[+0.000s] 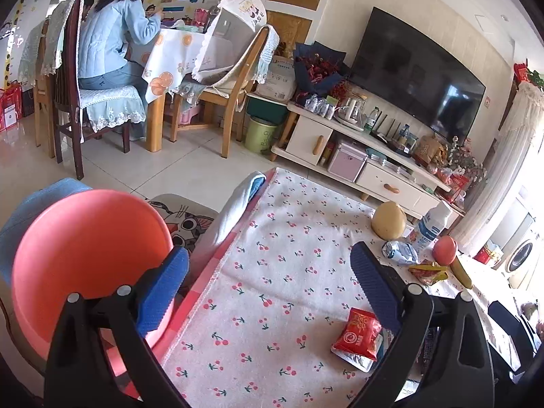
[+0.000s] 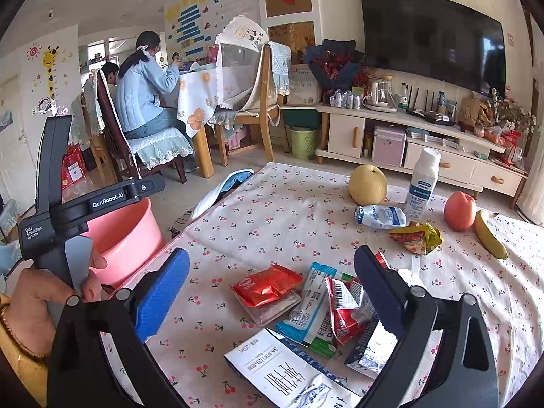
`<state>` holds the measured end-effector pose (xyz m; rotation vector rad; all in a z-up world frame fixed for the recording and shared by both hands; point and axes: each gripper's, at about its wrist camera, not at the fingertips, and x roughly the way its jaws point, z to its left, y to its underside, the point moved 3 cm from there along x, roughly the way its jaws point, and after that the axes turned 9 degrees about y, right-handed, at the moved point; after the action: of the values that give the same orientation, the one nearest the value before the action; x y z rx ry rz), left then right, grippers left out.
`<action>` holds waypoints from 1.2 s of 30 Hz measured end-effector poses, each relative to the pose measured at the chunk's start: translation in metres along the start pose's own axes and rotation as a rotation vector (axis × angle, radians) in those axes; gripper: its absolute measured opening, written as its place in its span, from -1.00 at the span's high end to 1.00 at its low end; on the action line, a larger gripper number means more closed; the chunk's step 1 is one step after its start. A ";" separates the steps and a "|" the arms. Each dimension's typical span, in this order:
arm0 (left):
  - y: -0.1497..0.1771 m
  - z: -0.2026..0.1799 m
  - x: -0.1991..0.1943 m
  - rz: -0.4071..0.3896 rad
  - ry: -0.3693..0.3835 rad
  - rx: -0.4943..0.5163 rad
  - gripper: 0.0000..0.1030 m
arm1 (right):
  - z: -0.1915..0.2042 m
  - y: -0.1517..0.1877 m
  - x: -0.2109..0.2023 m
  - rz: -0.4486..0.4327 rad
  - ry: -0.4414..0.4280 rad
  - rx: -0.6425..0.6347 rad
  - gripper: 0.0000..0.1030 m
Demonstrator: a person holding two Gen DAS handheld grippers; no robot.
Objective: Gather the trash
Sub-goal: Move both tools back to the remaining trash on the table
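Behind everything is a living room with a big dark television (image 2: 431, 34) on the wall and a woman in a light blue jacket (image 2: 144, 85) sitting at a dining table. Nearer, the table (image 2: 272, 210) carries a white cloth printed with small cherries. A pink bucket (image 2: 127, 234) stands just beside its left edge, lower than the top. Toward the far right corner are a yellow pear (image 2: 368, 184), a white bottle (image 2: 422, 183) standing upright, a red apple (image 2: 459, 211) and a banana (image 2: 489, 234), with a crumpled blue-white wrapper (image 2: 380, 217) and a yellow-red wrapper (image 2: 416, 234) lying near them. At the near edge the trash lies in a loose group: a white printed carton (image 2: 282, 374), a blue-green packet (image 2: 312, 306), a red-white bag (image 2: 343, 309) and a red snack packet (image 2: 267, 287). The right gripper (image 2: 272, 289) is over this group, fingers wide apart and holding nothing. The left gripper (image 1: 268, 292) is over the left edge, between bucket and cloth, its fingers also wide apart and empty.
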<state>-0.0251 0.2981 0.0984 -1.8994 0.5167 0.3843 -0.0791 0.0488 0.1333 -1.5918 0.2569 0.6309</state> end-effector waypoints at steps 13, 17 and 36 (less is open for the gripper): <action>0.028 -0.061 0.013 0.052 0.070 0.098 -0.87 | -0.054 0.011 -0.001 0.000 0.049 0.058 -0.87; 0.036 -0.077 0.017 0.065 0.084 0.134 -0.87 | -0.075 0.014 -0.001 0.008 0.060 0.100 -0.87; 0.062 -0.166 0.054 0.150 0.159 0.305 -0.87 | -0.189 0.020 -0.003 0.036 0.124 0.342 -0.87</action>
<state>-0.0075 0.1140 0.0845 -1.6079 0.7812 0.2363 -0.0458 -0.1381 0.1189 -1.2997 0.4614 0.4871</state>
